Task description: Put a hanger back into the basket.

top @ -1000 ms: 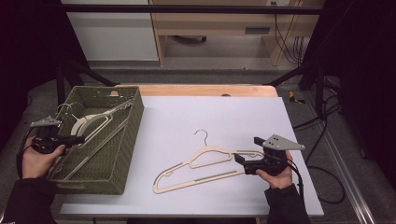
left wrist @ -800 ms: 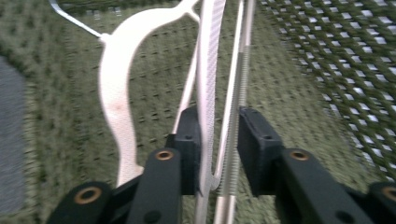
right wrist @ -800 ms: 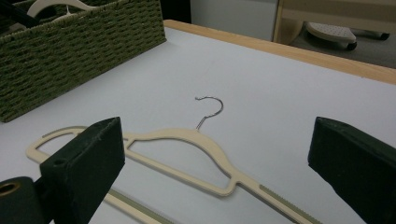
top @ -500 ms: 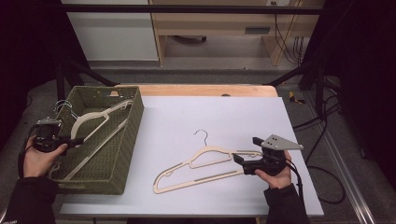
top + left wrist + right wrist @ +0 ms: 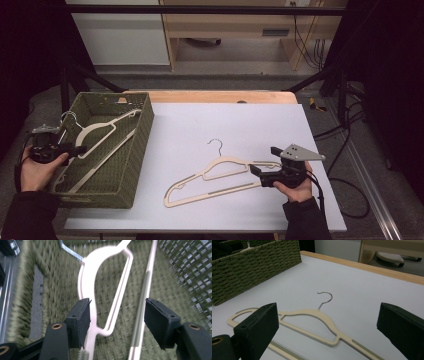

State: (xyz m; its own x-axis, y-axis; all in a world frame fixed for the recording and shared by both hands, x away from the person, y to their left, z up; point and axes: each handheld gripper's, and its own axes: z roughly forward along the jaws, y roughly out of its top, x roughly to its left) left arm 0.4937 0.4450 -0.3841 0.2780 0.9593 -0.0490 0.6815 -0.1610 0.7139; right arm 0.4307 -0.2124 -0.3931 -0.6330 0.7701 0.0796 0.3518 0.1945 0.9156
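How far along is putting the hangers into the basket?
Done: one hanger lies in the basket; the left gripper has just been opening, pads off it. In hand: the open right gripper sits at the second hanger on the table. Left: lifting it in.

No words, nos. or signs to read in any pic. No label or brand on anything in view.
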